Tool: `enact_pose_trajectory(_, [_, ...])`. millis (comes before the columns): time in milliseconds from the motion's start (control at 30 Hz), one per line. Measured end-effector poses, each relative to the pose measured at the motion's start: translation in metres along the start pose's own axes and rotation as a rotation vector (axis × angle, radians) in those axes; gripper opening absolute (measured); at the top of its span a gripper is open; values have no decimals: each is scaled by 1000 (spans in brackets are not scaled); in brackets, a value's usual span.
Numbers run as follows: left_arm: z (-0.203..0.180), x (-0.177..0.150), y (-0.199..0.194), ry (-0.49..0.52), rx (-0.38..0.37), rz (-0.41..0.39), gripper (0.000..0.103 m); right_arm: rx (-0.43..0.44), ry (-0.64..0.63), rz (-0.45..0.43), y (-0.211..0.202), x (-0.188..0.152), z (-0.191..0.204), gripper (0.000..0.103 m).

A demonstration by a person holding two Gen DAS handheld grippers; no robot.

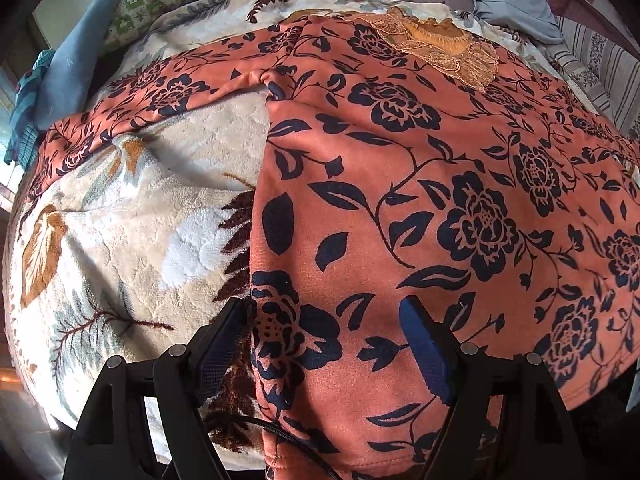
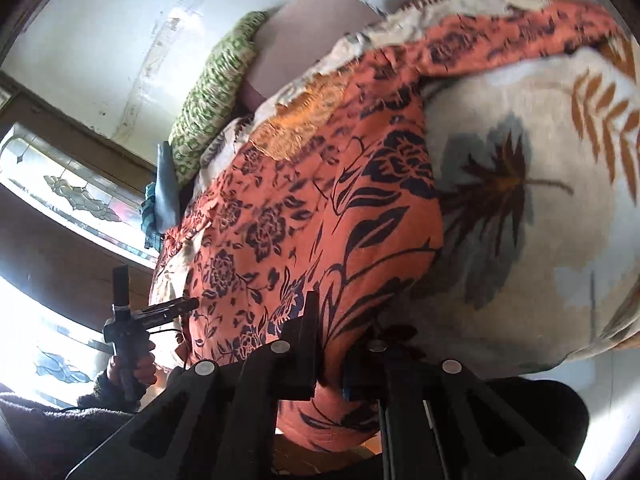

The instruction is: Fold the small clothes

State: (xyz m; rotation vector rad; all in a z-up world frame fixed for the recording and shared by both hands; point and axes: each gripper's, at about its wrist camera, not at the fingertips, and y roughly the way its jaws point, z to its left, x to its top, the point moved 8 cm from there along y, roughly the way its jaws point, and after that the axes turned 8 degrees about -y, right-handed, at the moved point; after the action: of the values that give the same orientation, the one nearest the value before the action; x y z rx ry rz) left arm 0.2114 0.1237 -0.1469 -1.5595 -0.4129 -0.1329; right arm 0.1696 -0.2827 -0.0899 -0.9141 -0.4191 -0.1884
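Left wrist view: left hand-held gripper point(image 1: 324, 332) spread wide, straddling floral top point(image 1: 400, 184) hem edge; right hand-held gripper point(image 2: 330, 336) clenched on hem. Risk: one-sided pull skews fold on soft blanket point(image 1: 132, 208).

orange garment point(image 1: 400, 168) (dark floral print) — spread flat, sleeve outstretched

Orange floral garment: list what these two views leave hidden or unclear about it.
- Near hem of the orange floral garment: left wrist view, cut off by the bottom edge and the left gripper.
- Right sleeve end: left wrist view, runs past the right edge.
- Cloth pinched by the right gripper: right wrist view, the fingers cover it.
- Far sleeve and neckline: right wrist view, motion blur.
- Underside against the leaf-print blanket: hidden in both.
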Motion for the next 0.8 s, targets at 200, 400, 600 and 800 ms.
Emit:
enact_pose_trajectory(200, [-6, -3, 5, 7, 0, -9, 78, -330, -122, 153, -8, -12, -20, 7])
enact_pose_trajectory(400, [-4, -4, 3, 14, -6, -15, 78, -384, -52, 236, 5, -24, -48, 12])
enact_pose_trajectory(600, [13, 12, -8, -53, -41, -45, 79, -292, 75, 42, 6, 27, -65, 47])
enact_pose_trajectory(800, [20, 14, -1, -88, -25, -12, 78, -311, 54, 64, 63, 39, -73, 23])
